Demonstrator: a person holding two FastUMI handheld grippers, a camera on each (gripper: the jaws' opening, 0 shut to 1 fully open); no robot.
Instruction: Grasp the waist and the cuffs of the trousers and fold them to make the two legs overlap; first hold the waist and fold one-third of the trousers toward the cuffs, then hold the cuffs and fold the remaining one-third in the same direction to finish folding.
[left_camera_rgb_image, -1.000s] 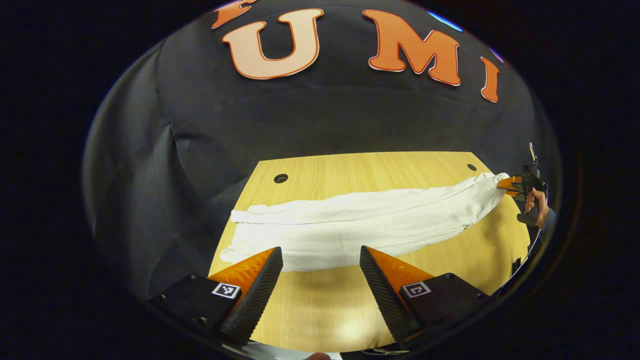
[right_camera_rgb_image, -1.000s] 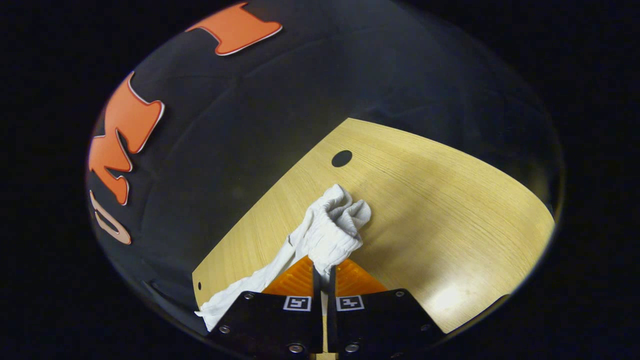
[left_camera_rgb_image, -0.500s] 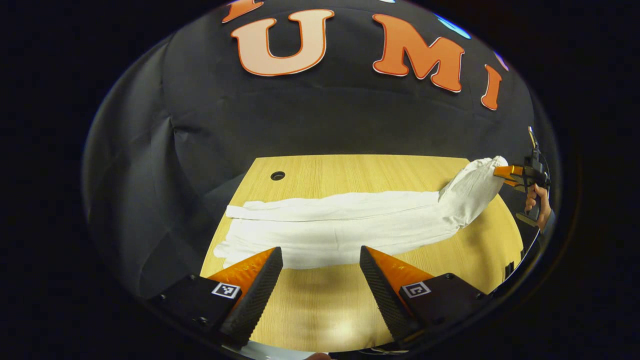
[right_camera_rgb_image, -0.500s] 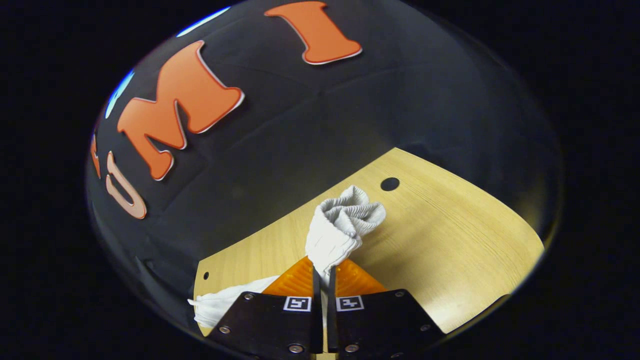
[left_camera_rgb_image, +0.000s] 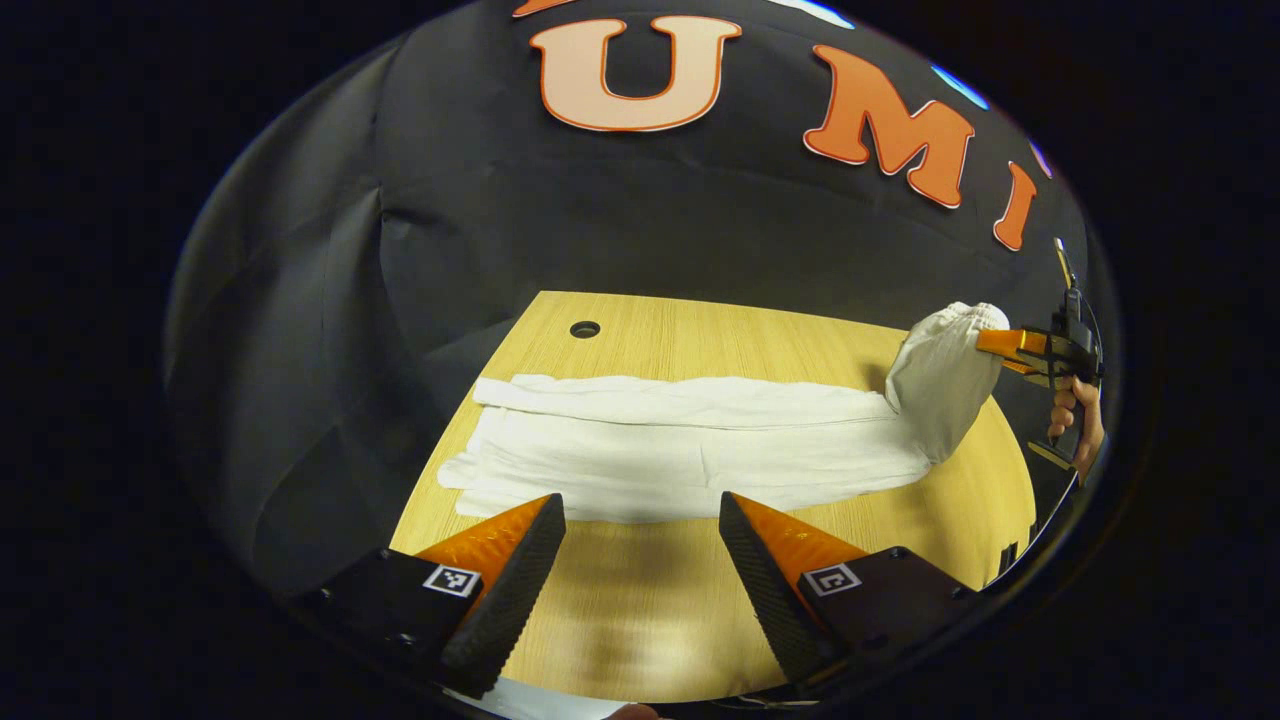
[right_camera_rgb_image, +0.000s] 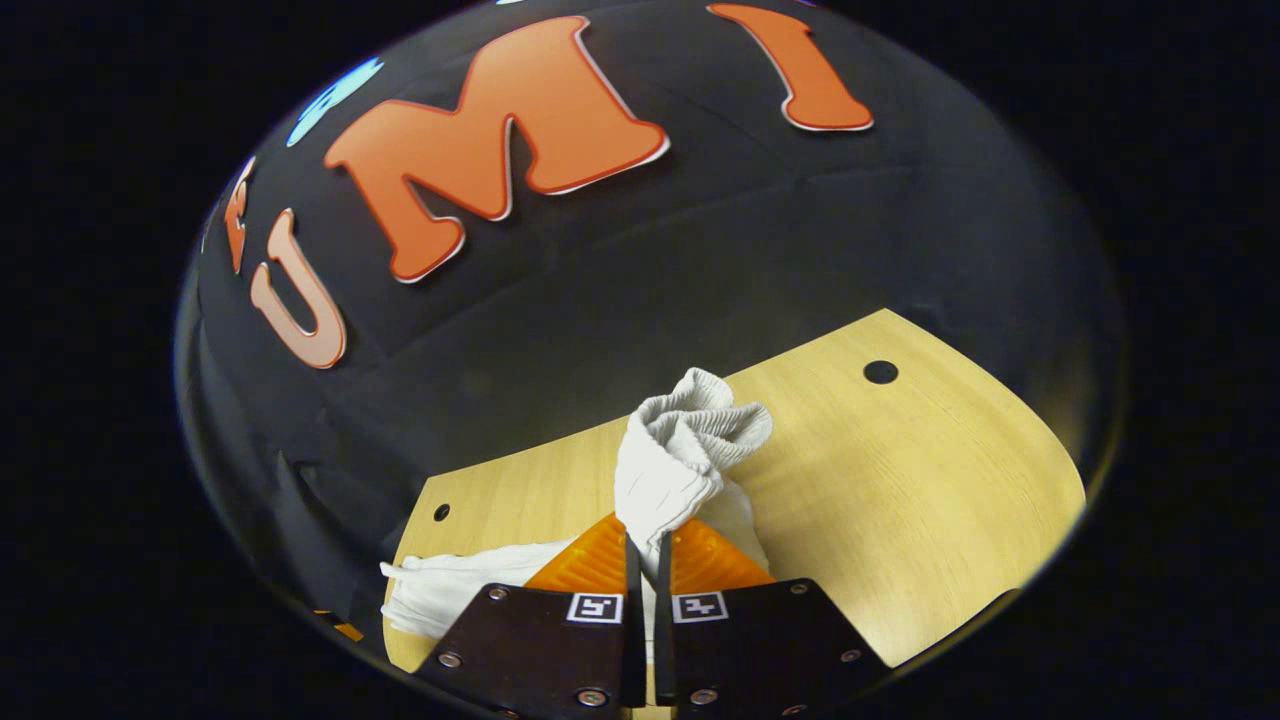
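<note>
Right gripper (right_camera_rgb_image: 645, 545) is clamped on the bunched waist (right_camera_rgb_image: 690, 430) of my soft, limp trousers (left_camera_rgb_image: 690, 450); left gripper (left_camera_rgb_image: 640, 545) gapes empty above the counter (left_camera_rgb_image: 900, 530).

The left gripper view looks from above the surface's (left_camera_rgb_image: 700, 640) near edge toward the far wall. The right gripper view sits close over the right end, facing its far edge. Both share the white trousers (left_camera_rgb_image: 690, 450).

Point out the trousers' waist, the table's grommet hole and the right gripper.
waist (right_camera_rgb_image: 695, 420): right gripper view, bunched elastic edge.
grommet hole (left_camera_rgb_image: 584, 328): left gripper view, the hole's centre.
right gripper (right_camera_rgb_image: 645, 540): right gripper view, between its fingertips, clamped on cloth.
</note>
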